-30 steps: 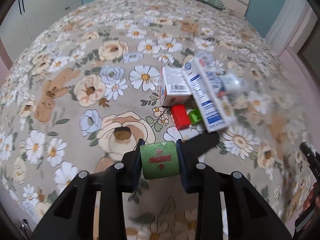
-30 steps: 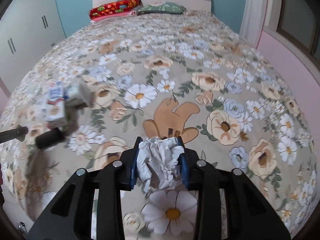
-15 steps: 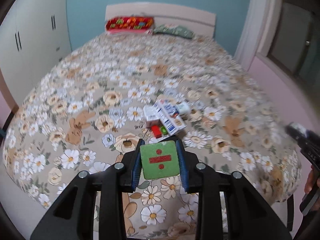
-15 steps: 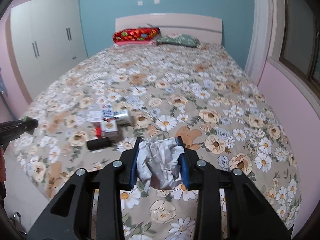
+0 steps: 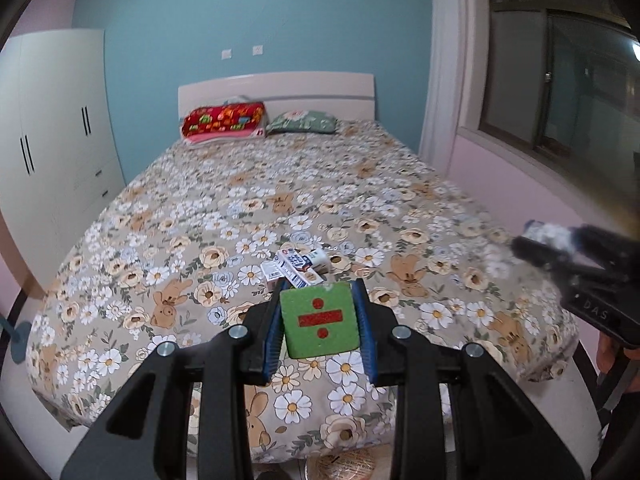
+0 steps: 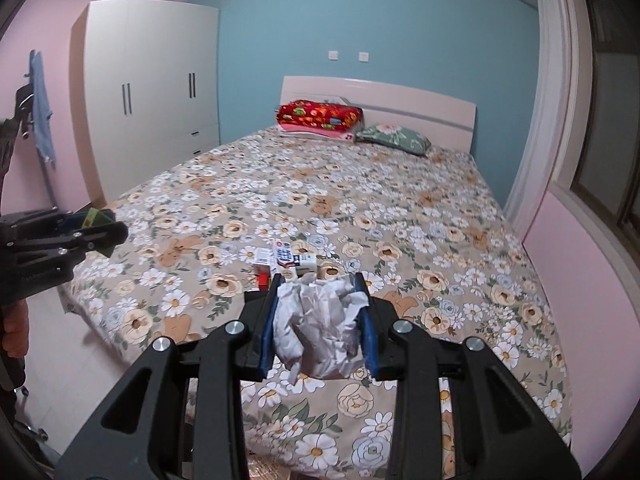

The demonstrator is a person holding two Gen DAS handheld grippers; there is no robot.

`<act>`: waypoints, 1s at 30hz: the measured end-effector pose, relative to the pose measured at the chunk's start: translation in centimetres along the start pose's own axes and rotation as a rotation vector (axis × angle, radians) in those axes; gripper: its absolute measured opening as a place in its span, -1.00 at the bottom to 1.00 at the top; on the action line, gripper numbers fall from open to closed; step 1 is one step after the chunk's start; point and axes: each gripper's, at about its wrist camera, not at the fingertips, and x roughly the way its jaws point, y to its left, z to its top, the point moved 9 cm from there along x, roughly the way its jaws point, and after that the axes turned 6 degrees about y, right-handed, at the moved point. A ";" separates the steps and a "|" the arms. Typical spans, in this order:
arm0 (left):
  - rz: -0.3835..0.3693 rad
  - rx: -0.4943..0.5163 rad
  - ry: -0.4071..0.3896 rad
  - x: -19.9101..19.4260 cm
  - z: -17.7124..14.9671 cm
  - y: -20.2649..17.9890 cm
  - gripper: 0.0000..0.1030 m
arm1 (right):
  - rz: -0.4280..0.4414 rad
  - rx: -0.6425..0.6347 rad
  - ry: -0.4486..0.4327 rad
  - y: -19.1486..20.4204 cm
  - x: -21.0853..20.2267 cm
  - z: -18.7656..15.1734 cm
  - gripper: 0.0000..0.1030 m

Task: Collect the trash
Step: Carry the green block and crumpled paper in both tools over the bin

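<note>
Both grippers hang above the foot edge of the bed [image 5: 224,200], whose wide floral cover lies mostly bare. The left gripper [image 5: 318,322] clamps one green block [image 5: 318,322]; the right gripper [image 6: 320,330] clamps one crumpled paper wad [image 6: 320,330]. One small cluster of boxes [image 5: 298,268] lies near the foot edge.

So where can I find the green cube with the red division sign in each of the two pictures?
Left wrist view: the green cube is at bottom centre, clamped between the left hand-held gripper's blue pads.
Right wrist view: only its edge shows at far left, inside that hand-held gripper.
Shared landmark: the red patterned pillow at the headboard.
</note>
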 end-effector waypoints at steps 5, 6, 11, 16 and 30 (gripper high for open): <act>-0.002 0.046 -0.034 -3.4 -1.6 -0.9 -0.33 | 0.012 -0.037 -0.012 2.1 -3.3 -1.2 -0.32; -0.002 0.052 -0.035 -3.7 -1.9 -1.1 -0.33 | 0.013 -0.043 -0.011 2.3 -3.6 -1.5 -0.32; -0.003 0.066 -0.022 -4.7 -4.1 -1.1 -0.33 | 0.039 -0.071 -0.003 4.1 -5.5 -3.8 -0.32; -0.017 0.070 0.005 -4.8 -6.6 -1.2 -0.33 | 0.053 -0.090 0.023 5.3 -5.8 -6.3 -0.32; -0.055 0.108 0.168 0.0 -15.1 -1.9 -0.33 | 0.116 -0.070 0.149 7.3 -1.7 -14.0 -0.32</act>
